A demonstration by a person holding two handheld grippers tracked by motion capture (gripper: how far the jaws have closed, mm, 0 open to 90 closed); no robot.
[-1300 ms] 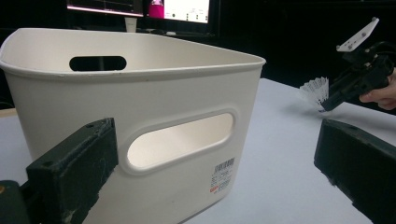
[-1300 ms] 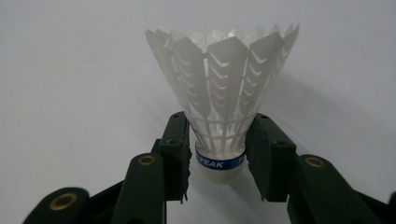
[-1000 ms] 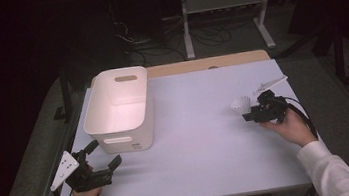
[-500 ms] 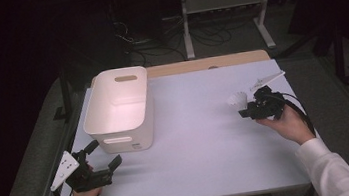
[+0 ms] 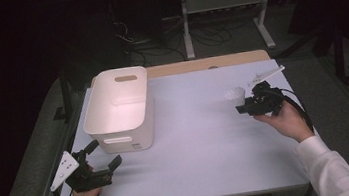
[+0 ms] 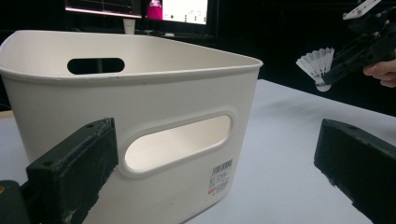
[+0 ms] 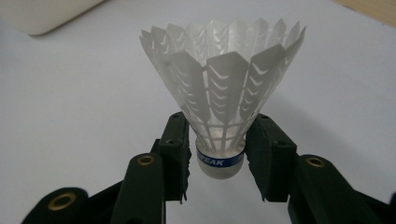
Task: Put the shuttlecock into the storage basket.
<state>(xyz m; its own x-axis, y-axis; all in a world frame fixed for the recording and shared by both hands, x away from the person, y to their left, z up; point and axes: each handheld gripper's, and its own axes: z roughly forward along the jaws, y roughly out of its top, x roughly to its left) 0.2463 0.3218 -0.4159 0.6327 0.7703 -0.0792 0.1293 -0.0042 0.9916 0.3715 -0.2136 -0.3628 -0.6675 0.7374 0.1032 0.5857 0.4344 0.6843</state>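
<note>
A white feather shuttlecock point(image 5: 236, 94) with a blue band on its cork is held just above the table at the right. My right gripper point(image 5: 241, 107) is shut on it. In the right gripper view both jaws of the right gripper point(image 7: 219, 144) press the cork of the shuttlecock point(image 7: 222, 93), feathers pointing away. My left gripper point(image 5: 105, 153) stands open at the front left, jaws wide apart and holding nothing. It faces the near wall of a white plastic bin point(image 5: 94, 105). In the left gripper view the left gripper point(image 6: 217, 163) frames the bin point(image 6: 154, 107), with the shuttlecock point(image 6: 317, 65) far off.
The white table top point(image 5: 203, 145) stretches between the bin and my right hand. A wooden strip point(image 5: 208, 63) runs along its far edge. Beyond it are a metal stand point(image 5: 221, 6) and cables on a dark floor. Lit screens point(image 6: 177, 9) glow behind the bin.
My right gripper has drifted slightly left and away from the person, carrying the shuttlecock with it. The left gripper and the bin have stayed put.
</note>
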